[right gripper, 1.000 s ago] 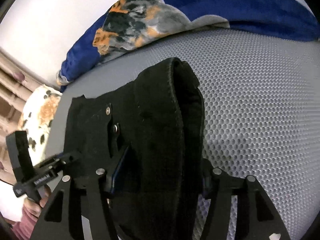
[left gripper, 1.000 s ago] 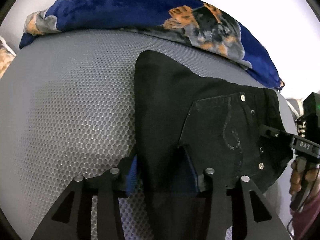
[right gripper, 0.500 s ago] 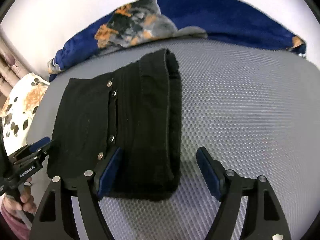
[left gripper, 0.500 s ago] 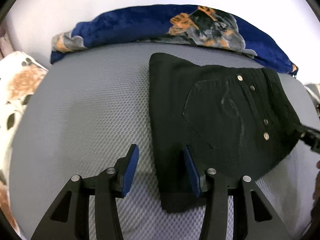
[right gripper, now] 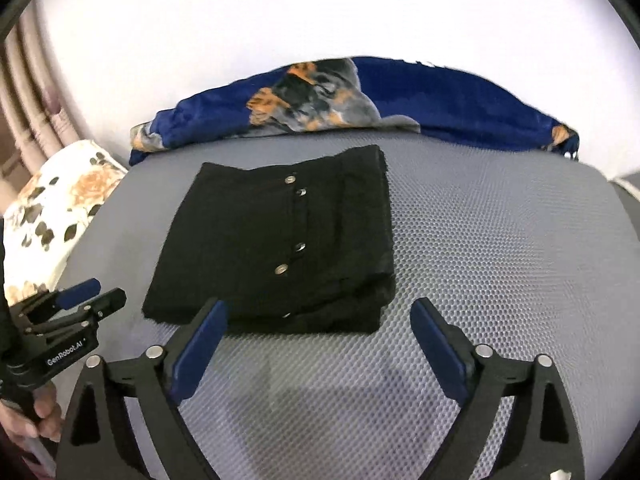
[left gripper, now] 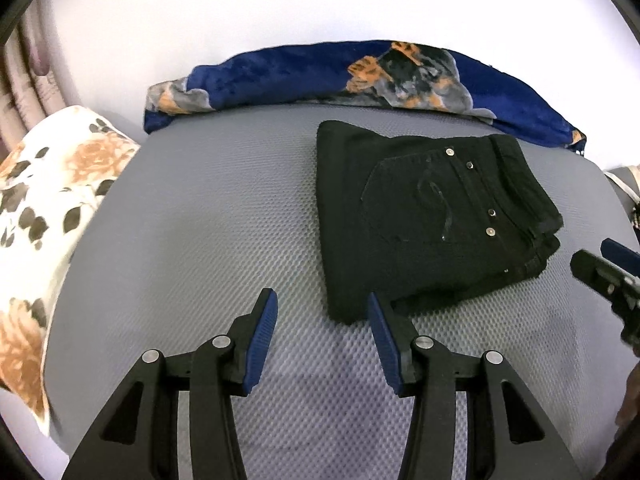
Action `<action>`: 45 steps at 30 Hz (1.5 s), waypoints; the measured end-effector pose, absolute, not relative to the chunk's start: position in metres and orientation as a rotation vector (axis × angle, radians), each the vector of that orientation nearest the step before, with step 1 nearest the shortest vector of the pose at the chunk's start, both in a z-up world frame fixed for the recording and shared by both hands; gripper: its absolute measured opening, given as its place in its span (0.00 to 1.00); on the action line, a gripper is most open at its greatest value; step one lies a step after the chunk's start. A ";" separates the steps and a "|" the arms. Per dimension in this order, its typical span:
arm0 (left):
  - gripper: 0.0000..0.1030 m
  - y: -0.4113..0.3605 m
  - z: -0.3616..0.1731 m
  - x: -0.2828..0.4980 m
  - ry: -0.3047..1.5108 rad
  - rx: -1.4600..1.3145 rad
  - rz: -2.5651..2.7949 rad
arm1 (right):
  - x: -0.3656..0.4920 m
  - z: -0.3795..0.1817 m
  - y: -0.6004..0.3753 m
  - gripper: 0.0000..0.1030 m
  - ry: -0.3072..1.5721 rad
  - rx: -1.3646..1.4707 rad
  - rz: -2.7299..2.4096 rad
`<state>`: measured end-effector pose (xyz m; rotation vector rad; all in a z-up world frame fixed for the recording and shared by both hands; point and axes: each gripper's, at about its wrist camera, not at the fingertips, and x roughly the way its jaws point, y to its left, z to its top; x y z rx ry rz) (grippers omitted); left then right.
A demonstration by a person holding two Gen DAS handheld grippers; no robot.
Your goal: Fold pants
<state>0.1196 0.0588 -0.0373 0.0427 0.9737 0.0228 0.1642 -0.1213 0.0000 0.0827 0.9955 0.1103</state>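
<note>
the black pants (left gripper: 424,216) are folded down into a chunky rectangle lying flat on the grey mesh surface (left gripper: 208,216). in the left wrist view the bundle sits right of centre, long axis running from the upper middle of the frame down toward the lower right, with the waistband and its row of metal studs along the right edge and a back pocket facing up. in the right wrist view it sits centre-left, studs lined up top to bottom, thick folded edge on the right.

left gripper (left gripper: 322,334) hangs just off the bundle's near corner, blue pads apart and nothing between them, only mesh. right gripper (right gripper: 318,334) is spread wide, its jaws have just been opening, and it's clear of the cloth, the bundle's near edge just beyond the tips.

behind the pants a blue blanket (left gripper: 360,76) with orange and grey print lies along the far edge, and a floral pillow (left gripper: 44,216) sits at the left.
</note>
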 end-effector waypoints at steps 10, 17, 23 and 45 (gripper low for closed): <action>0.51 0.064 -0.031 0.076 0.948 0.032 0.046 | 0.127 0.012 -0.096 0.93 0.966 0.088 0.087; 0.51 0.066 -0.028 0.054 0.936 0.017 0.054 | 0.104 0.016 -0.084 0.93 0.942 0.057 0.058; 0.51 0.069 -0.027 0.042 0.936 0.006 0.060 | 0.091 0.017 -0.081 0.93 0.935 0.046 0.055; 0.51 0.061 -0.023 0.027 0.923 0.028 0.053 | 0.076 0.012 -0.073 0.93 0.943 0.052 0.089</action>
